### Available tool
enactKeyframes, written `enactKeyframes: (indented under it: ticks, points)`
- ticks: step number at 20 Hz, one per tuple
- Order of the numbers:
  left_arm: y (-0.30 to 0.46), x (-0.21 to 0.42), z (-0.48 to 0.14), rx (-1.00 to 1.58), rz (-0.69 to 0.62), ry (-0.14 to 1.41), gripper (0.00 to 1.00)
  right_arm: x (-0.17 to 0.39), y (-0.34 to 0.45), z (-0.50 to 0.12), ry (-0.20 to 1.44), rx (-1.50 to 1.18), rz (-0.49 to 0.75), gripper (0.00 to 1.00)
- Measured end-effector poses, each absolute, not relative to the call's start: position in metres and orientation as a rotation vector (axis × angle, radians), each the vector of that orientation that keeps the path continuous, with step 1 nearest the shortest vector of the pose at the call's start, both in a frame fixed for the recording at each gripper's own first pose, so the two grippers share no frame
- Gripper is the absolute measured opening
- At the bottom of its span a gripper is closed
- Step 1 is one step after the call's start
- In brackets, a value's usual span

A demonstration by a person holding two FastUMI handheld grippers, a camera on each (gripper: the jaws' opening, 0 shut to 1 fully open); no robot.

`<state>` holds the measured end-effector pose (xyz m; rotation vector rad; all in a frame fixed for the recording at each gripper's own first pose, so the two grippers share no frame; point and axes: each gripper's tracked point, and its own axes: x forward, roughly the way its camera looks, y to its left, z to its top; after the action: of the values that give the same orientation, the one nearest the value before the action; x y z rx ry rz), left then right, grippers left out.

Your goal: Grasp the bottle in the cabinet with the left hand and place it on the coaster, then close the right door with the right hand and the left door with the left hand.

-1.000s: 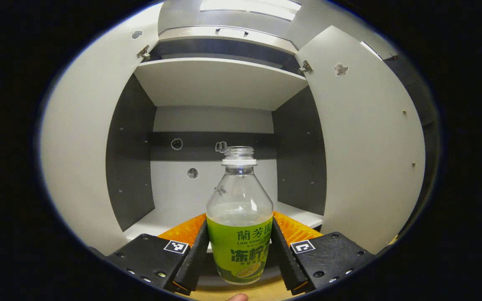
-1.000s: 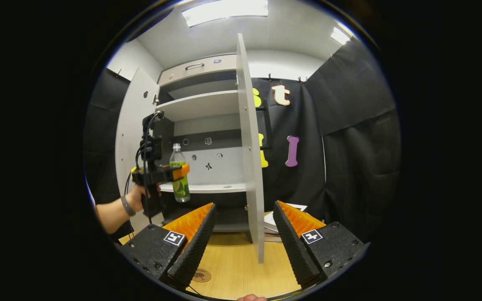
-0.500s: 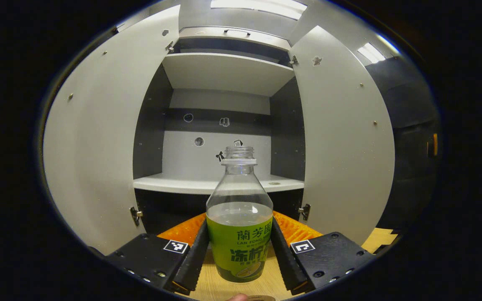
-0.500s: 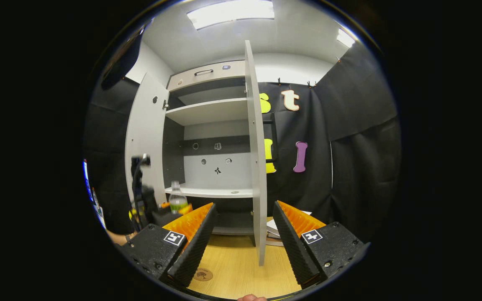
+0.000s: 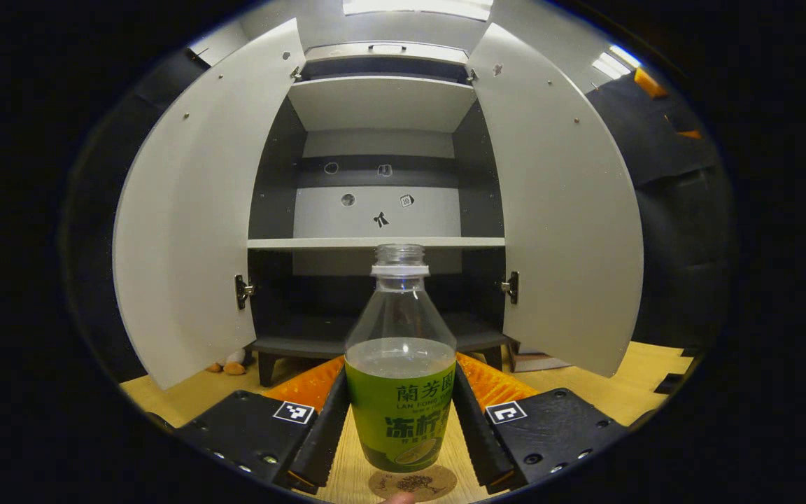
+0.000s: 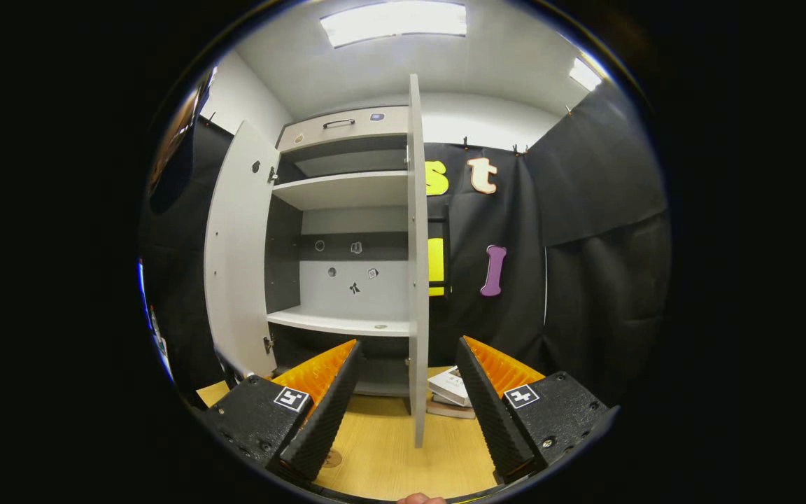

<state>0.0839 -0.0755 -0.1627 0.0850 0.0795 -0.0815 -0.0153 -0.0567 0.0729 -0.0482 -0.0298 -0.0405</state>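
1. Clear plastic, green-labelled and uncapped, the one bottle (image 5: 400,364) is outside the grey two-door cabinet (image 5: 378,105), pinched between both fingers of the left gripper (image 5: 400,427) and held upright just above the round cork coaster (image 5: 412,483) on the pale wooden table (image 6: 389,448).
2. By my reading, the grasp and lift-out are done. Whether the bottle's base touches the coaster cannot be told — the gap is too fine to judge.
3. Left to do, as I judge it: set the bottle down, let go, then shut both doors.
4. In the right gripper view, the right gripper (image 6: 405,402) hangs with its fingers spread and nothing between them, facing the edge of the right door (image 6: 415,280).
5. Count — one bottle, one coaster, two grippers, two doors: the right one and the left door (image 5: 186,231), both swung wide. A small stack of books (image 6: 450,388) lies on the table beside the cabinet.
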Motion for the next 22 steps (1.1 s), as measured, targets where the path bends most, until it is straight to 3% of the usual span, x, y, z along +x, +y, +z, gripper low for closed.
enactKeyframes:
  ticks: [10, 22]
  points:
    - [-0.076, 0.073, -0.22, 0.067, -0.053, 0.127, 0.74, -0.008, -0.047, 0.062, 0.023, -0.043, -0.022, 0.83]
    - [-0.079, 0.069, -0.223, 0.068, -0.069, 0.153, 0.76, -0.002, -0.043, 0.052, 0.051, -0.035, -0.015, 0.83]
